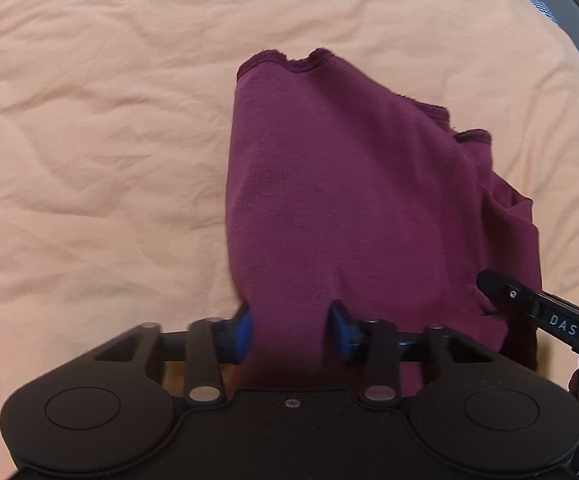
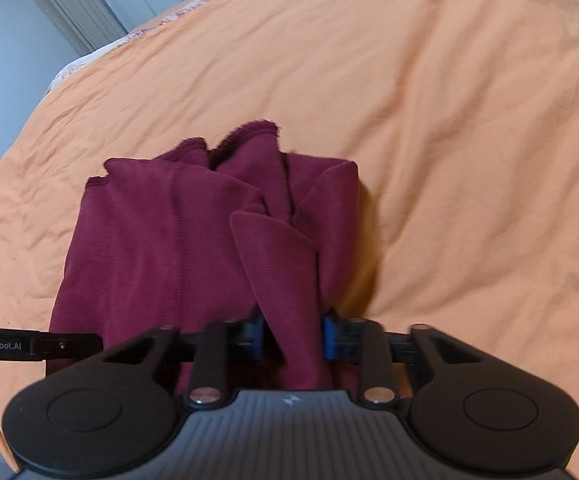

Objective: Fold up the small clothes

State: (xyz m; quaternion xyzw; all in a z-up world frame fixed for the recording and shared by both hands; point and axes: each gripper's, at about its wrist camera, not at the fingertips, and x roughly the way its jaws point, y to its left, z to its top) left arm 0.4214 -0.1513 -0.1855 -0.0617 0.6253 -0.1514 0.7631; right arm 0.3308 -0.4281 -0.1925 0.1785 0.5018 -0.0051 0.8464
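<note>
Your left gripper [image 1: 289,330] clenched the maroon garment's [image 1: 341,200] near edge; your right gripper [image 2: 292,338] pinched a folded flap. The garment lay on the orange sheet [image 2: 469,120]. Only the right view showed the curtain [image 2: 69,4].

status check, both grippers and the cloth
Left gripper and right gripper both shut on maroon cloth. Cloth half folded on orange sheet. Nothing blocking.
</note>
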